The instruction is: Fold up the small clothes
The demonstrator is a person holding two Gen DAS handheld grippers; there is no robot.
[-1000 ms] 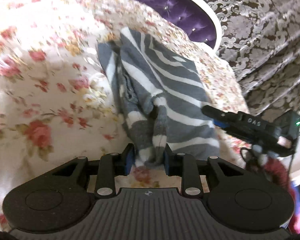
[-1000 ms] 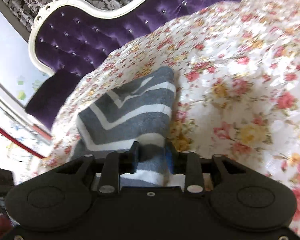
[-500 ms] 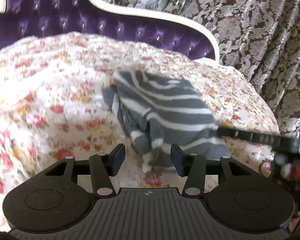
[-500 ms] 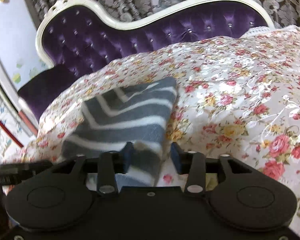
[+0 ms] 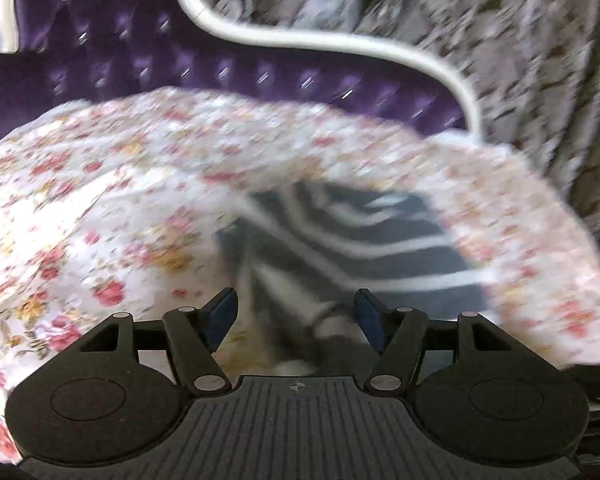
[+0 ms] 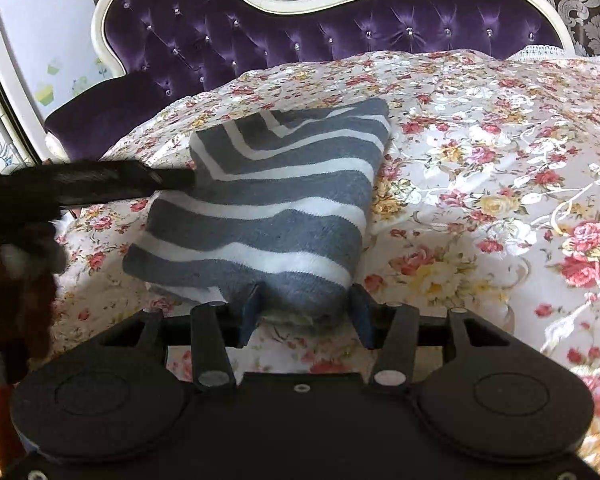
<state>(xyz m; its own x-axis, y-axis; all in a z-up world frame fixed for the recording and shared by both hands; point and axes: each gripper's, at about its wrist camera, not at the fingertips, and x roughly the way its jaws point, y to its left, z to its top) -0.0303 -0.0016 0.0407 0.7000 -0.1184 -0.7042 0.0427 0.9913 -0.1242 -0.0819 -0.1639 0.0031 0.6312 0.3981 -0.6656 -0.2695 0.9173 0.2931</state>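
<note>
Floral bedspread (image 6: 480, 152) and purple headboard (image 6: 300, 28) surround striped garment (image 6: 268, 208).

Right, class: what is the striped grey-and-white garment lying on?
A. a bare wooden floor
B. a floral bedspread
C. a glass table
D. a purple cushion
B: the garment lies folded on the floral bedspread, in front of the purple headboard.

1. Soft, bright daylight fills the room; the glossy floral satin bedspread (image 6: 480, 160) glares white in patches.
2. The left wrist view is smeared with motion blur, streaking the grey-and-white striped knitted garment (image 5: 360, 240) and tufted purple velvet headboard (image 5: 140, 60).
3. The right wrist view is sharp, with fisheye bending at the edges.
</note>
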